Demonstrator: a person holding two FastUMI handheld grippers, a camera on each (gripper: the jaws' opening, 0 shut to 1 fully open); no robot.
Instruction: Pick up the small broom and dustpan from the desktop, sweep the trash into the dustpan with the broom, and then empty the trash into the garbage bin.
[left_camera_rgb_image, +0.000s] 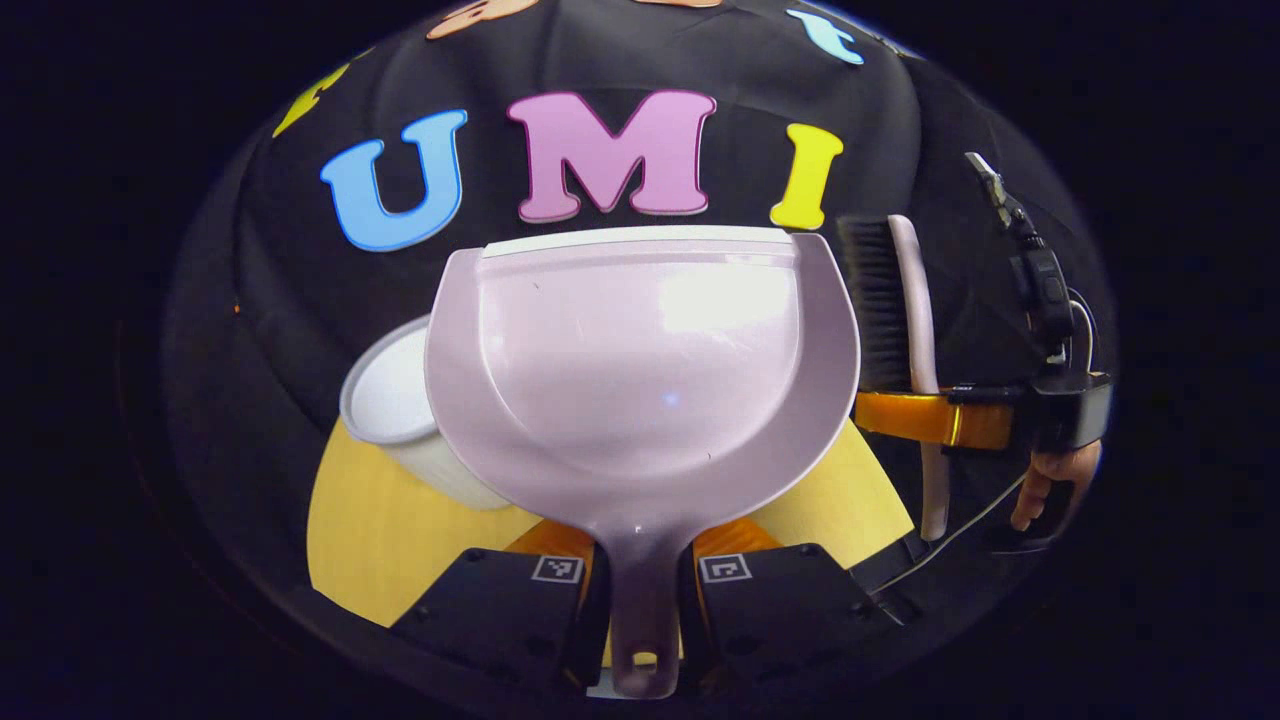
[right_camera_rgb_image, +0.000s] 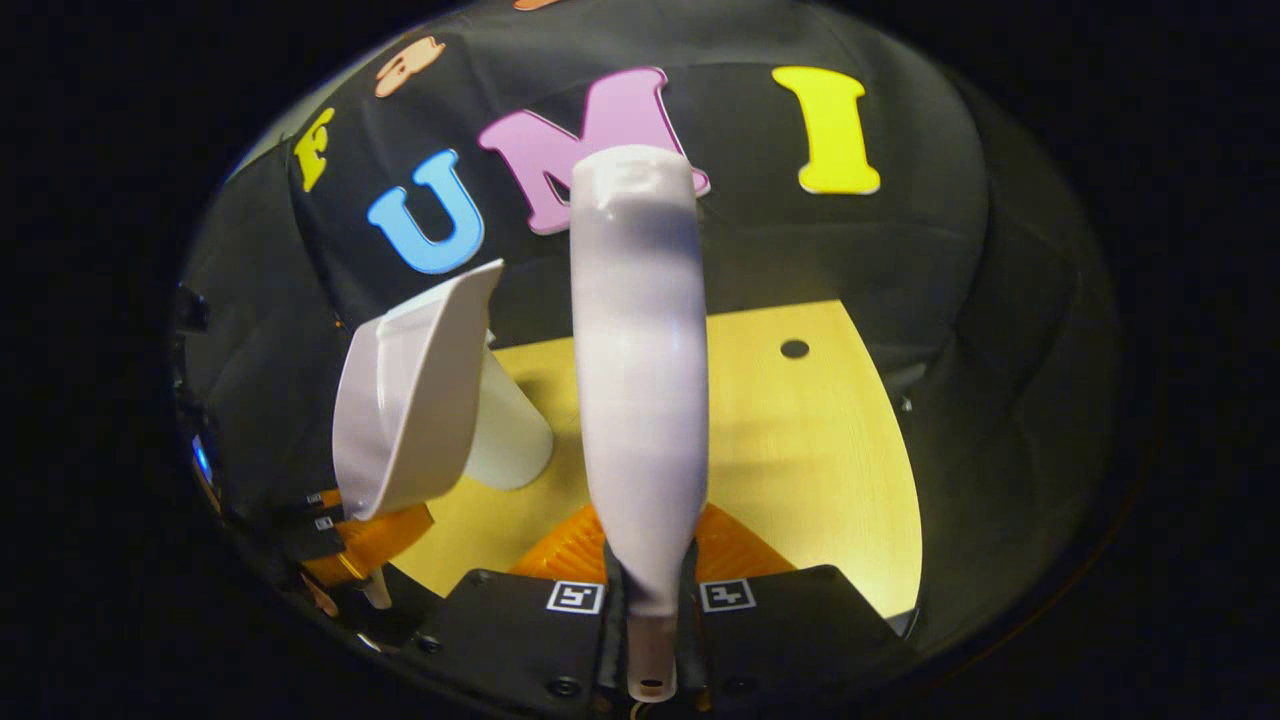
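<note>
My left gripper (left_camera_rgb_image: 640, 600) is shut on the handle of the pale pink dustpan (left_camera_rgb_image: 640, 370), which is held up level with its mouth facing away. Behind its left edge stands the white garbage bin (left_camera_rgb_image: 395, 400) on the yellow desktop (left_camera_rgb_image: 380, 520). My right gripper (right_camera_rgb_image: 650, 600) is shut on the handle of the small broom (right_camera_rgb_image: 640, 380), whose white back points up and away. In the left gripper view the broom (left_camera_rgb_image: 905, 330) stands upright at the right, dark bristles facing left, pinched by the right gripper (left_camera_rgb_image: 950, 418). The dustpan (right_camera_rgb_image: 415, 400) appears at the left in the right gripper view, tilted in front of the bin (right_camera_rgb_image: 510, 430).
The yellow desktop (right_camera_rgb_image: 800, 430) spreads to the right, with a small dark hole (right_camera_rgb_image: 794, 348) near its far edge. A hand (left_camera_rgb_image: 1050, 485) holds the right gripper, and a cable trails below it. The black cloth wall rises just behind the table.
</note>
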